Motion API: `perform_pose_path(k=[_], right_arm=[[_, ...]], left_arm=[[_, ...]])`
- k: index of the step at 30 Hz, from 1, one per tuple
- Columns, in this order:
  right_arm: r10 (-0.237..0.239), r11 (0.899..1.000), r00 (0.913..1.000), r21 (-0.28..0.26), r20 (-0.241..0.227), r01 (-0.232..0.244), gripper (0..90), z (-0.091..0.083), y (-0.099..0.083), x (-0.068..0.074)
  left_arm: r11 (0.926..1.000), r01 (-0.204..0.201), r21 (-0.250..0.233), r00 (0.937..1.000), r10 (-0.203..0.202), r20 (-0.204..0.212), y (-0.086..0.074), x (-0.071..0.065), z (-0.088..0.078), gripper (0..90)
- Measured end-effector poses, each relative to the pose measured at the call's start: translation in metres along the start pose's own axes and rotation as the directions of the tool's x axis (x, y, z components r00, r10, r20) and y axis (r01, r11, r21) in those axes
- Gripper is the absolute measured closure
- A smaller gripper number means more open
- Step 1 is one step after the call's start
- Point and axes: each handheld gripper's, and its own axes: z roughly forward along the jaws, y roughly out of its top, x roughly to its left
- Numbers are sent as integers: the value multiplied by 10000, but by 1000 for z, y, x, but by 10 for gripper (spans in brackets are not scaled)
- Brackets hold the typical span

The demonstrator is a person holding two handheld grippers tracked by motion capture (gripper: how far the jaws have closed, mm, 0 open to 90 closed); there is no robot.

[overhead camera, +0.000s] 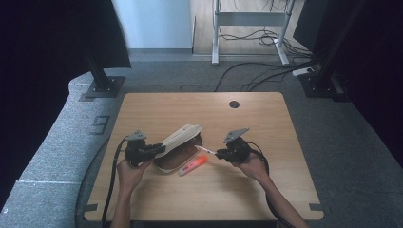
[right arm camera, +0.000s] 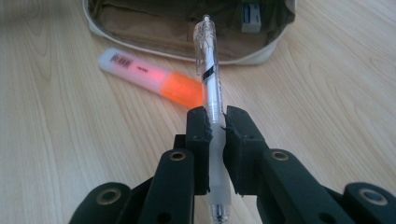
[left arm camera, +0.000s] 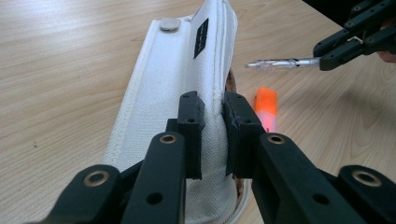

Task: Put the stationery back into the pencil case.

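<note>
High view shows the left tool (overhead camera: 157, 150) clamped on the raised flap of the pencil case (overhead camera: 183, 135), holding it open on the table (overhead camera: 247, 190) so items can go in. Right tool (overhead camera: 217, 153) is closed on a clear pen (overhead camera: 205, 150), which points toward the opening, above an orange highlighter (overhead camera: 192, 166) lying just beside the case.

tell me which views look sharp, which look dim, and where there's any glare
High view: dim, with black corners, and the pen is small and soft. Left gripper view: bright, the white pouch flap crisp, with soft sheen on the table. Right gripper view: pen and orange highlighter sharp, while the top left of the table is shadowed.
</note>
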Motion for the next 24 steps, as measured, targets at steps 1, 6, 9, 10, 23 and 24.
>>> perform_pose_path(k=[1,6,9,10,23,24], right_arm=[[-20,10000,10000,13,-17,20,789,1,2,0],[-165,9998,9998,105,-133,167,789,13,11,3],[-339,9992,9992,209,-193,343,789,23,19,5],[-339,9992,9992,209,-193,343,789,23,19,5],[-907,9940,9952,572,-379,928,788,53,40,12],[-939,9936,9948,594,-406,962,789,56,42,13]], left_arm=[[10000,-3,3,10000,3,-1,0,0,0,782],[10000,41,4,10000,-41,21,0,0,0,782],[10000,32,5,10000,-32,24,0,0,0,782],[10000,32,5,10000,-32,24,0,0,0,781],[10000,37,-7,10000,-37,58,0,0,0,781],[10000,30,-5,10000,-30,60,0,0,0,782]])
